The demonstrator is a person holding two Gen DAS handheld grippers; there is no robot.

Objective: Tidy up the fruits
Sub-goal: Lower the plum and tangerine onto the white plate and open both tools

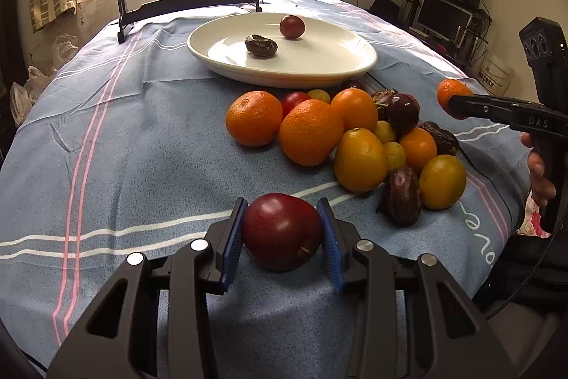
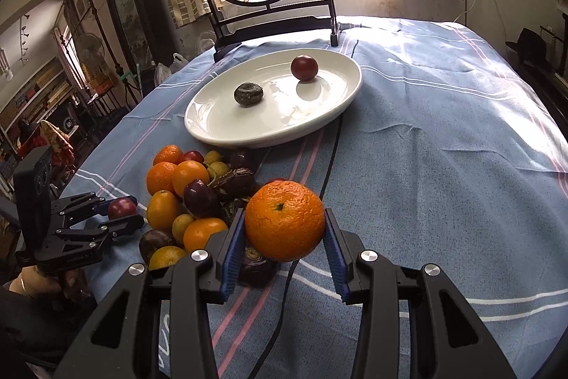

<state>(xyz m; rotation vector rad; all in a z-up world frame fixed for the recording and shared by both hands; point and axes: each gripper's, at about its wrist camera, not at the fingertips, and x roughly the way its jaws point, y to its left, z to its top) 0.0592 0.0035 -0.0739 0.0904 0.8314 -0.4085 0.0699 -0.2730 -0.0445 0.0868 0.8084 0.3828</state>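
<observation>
The red plum (image 1: 282, 231) sits between the blue pads of the left tongs (image 1: 282, 237), which squeeze it on both sides, low over the near edge of the counter (image 1: 124, 137). The orange (image 2: 285, 220) is pinched the same way in the right tongs (image 2: 285, 237). The white plate (image 1: 319, 66) lies straight ahead of both, toward the far edge of the counter, past the pile of fruit (image 1: 355, 137). It already holds a red fruit and a dark one. From the right tongs the way looks a bit more clear, so I think the orange can go first.
</observation>
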